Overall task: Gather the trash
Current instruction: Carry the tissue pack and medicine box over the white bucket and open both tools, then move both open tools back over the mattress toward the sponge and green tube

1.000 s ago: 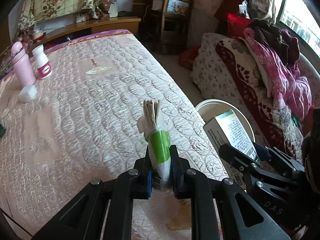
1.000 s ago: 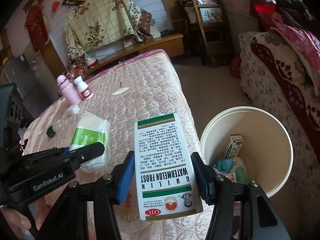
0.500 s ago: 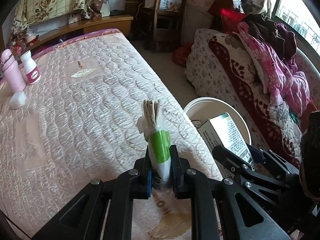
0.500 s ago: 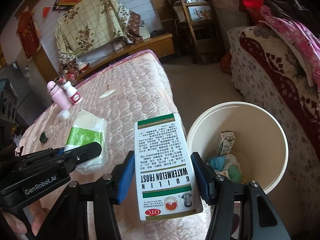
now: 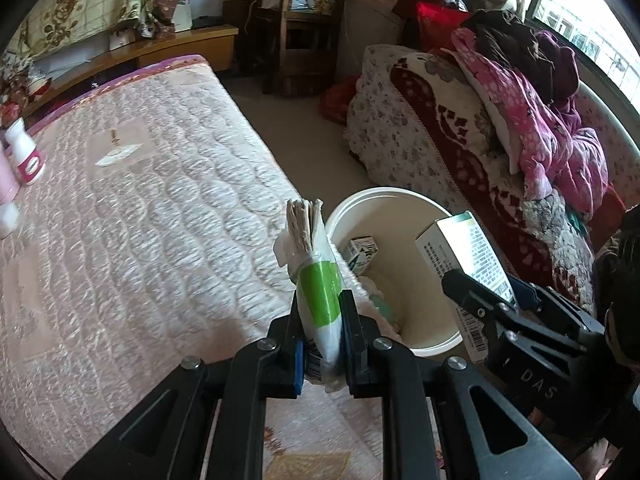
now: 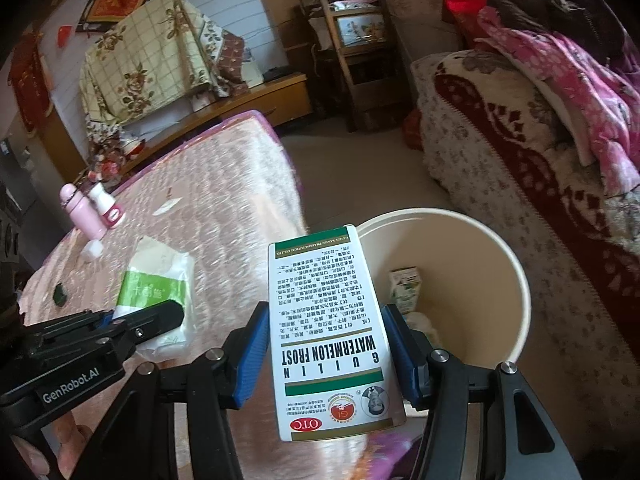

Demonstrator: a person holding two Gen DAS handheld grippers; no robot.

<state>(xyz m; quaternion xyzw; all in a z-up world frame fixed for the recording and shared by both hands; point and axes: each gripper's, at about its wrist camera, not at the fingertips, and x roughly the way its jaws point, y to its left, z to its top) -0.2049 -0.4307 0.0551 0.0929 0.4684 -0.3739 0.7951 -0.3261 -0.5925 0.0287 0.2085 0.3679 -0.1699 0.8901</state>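
Note:
My left gripper [image 5: 320,316] is shut on a white and green tissue pack [image 5: 316,276], held edge-up at the bed's edge beside the bin; the pack also shows in the right wrist view [image 6: 158,280]. My right gripper [image 6: 324,344] is shut on a white medicine box [image 6: 328,328] printed "Watermelon Frost", held by the rim of the cream round bin [image 6: 516,276]. The box also shows in the left wrist view [image 5: 468,252], over the bin [image 5: 404,196]. A small carton [image 6: 406,284] and crumpled trash lie inside the bin.
A quilted pink mattress [image 5: 120,220] fills the left. A pink bottle [image 6: 82,214] and a white bottle [image 6: 106,204] stand on its far side, with a small dark object [image 6: 60,294]. A sofa piled with clothes [image 5: 520,120] stands to the right; a wooden shelf [image 6: 356,48] at the back.
Both grippers have moved right toward the bin with their loads. The bin is now larger and closer in both views, and its contents show in the left wrist view.

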